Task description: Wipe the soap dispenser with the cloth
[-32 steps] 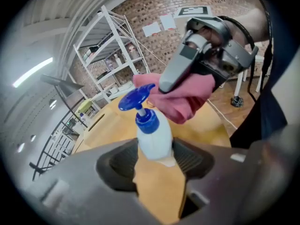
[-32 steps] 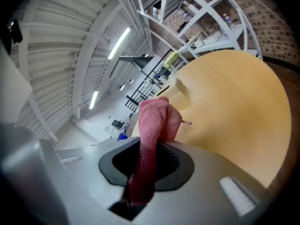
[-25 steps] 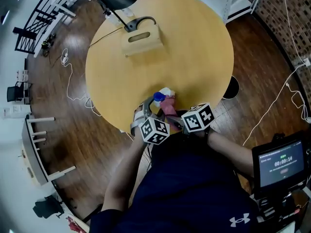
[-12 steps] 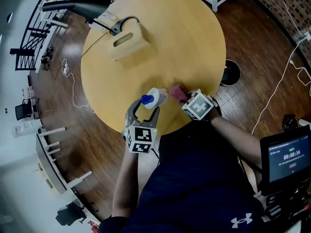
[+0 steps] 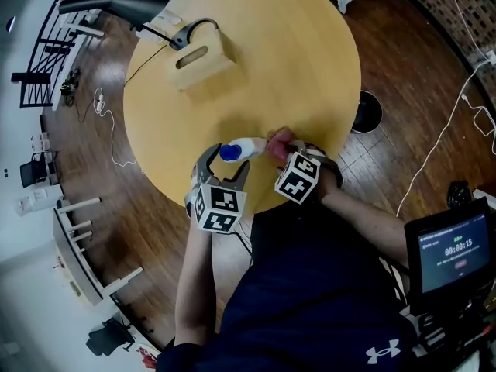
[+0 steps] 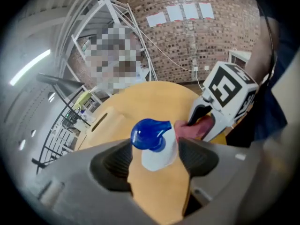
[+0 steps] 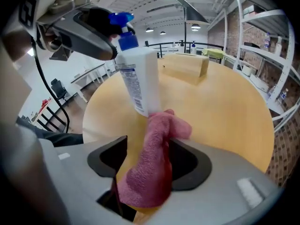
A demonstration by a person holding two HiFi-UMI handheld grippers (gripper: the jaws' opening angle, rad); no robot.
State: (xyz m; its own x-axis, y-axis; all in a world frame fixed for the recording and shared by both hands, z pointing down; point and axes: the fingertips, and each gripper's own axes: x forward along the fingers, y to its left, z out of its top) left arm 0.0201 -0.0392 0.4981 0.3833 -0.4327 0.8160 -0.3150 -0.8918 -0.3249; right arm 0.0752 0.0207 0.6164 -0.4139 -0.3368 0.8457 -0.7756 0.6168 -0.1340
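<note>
Left gripper (image 6: 154, 159): spread wide, just been opening; set either side of the dispenser's (image 7: 138, 78) blue pump, pads not seen to press on it.
Right gripper (image 7: 147, 163): spread wide, just been opening; cloth (image 7: 150, 170) loose between the pads, resting against one, clear of the other; no pinch.
Dispenser position: by the near edge of the table (image 5: 294, 68), between the two grippers; leaning in the right gripper view; base hidden behind the cloth, so footing unconfirmed.
Cloth position: pink, bunched; upper fold touching the dispenser's lower body.
Risk, tipping: judged likely if left as is. Cause: nothing clamped at the top, a visible lean, table edge close by.
Risk, cloth drop: judged likely on any lift or turn of the right gripper. Cause: open jaws, cloth merely draped.
Risk, sliding: a wiping push could shove the dispenser sideways or off the edge. Cause: no steadying hold opposite the push.
Risk, soap discharge: possible if re-gripped on the pump head and pressed down. Cause: closing on the pump rather than on the neck or body.
Container, dispenser: white, opaque; fill level not readable.
Container, box (image 5: 203, 59): wooden, slot in the top, at the far side of the table, well apart from the work; contents not visible.
</note>
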